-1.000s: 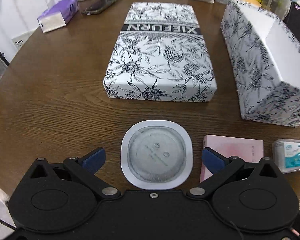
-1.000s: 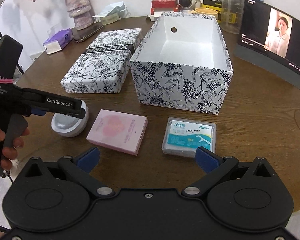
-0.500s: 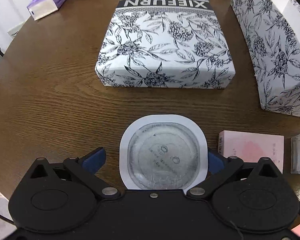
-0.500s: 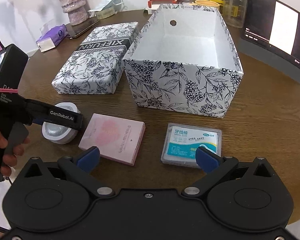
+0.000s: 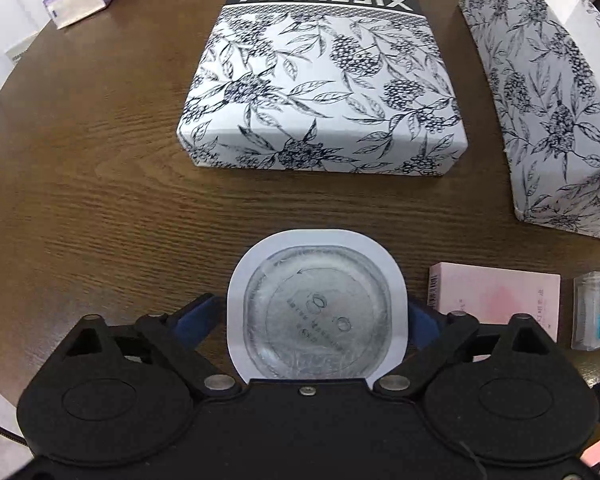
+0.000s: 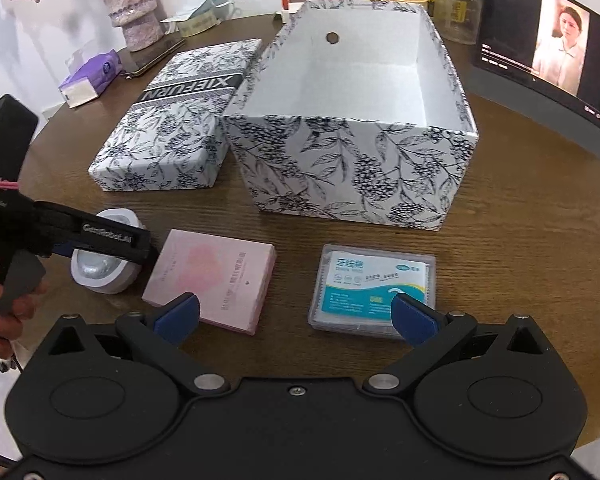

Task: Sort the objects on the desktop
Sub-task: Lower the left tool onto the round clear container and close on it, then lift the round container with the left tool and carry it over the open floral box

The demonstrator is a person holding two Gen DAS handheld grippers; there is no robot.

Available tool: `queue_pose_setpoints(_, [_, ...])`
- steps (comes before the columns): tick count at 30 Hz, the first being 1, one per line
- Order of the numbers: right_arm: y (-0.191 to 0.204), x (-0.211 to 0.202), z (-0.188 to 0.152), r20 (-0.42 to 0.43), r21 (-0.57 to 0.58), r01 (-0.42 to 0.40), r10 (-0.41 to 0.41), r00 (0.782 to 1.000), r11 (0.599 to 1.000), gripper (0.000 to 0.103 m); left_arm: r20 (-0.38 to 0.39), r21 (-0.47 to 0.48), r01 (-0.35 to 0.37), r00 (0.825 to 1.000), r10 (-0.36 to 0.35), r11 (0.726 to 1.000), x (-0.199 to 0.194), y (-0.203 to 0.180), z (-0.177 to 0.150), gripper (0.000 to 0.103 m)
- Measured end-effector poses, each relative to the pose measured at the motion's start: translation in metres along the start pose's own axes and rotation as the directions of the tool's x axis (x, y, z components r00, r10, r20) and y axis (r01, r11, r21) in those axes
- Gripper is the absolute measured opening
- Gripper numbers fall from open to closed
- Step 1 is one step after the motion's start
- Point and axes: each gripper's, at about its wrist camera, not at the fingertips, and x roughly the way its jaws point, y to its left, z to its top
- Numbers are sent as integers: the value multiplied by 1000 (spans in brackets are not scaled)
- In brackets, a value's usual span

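The round white container sits low in the centre of the left wrist view, between your left gripper fingers, which stand apart on either flank, not yet pinching. Centre it, close evenly on its sides, then lift straight. In the right wrist view your right gripper hangs open above the pink box and floss pack; the open patterned box waits above them.

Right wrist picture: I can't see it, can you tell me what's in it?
The open right gripper hovers over a round wooden table, above a pink box and a floss pack. Behind them sit an empty flowered box and its lid. At left, the left gripper reaches over a small white case.
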Motion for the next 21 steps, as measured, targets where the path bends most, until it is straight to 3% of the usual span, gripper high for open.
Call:
queue_pose_setpoints(8, [-8, -1, 2, 5, 19, 17, -17, 1000, 1000, 103, 4, 12, 7, 1000, -7, 1000, -3, -5, -4, 81])
queue_pose_setpoints(21, [-15, 3, 8, -2, 25, 22, -22, 1000, 999, 103, -62, 17, 10, 998, -9, 1000, -4, -10, -3, 80])
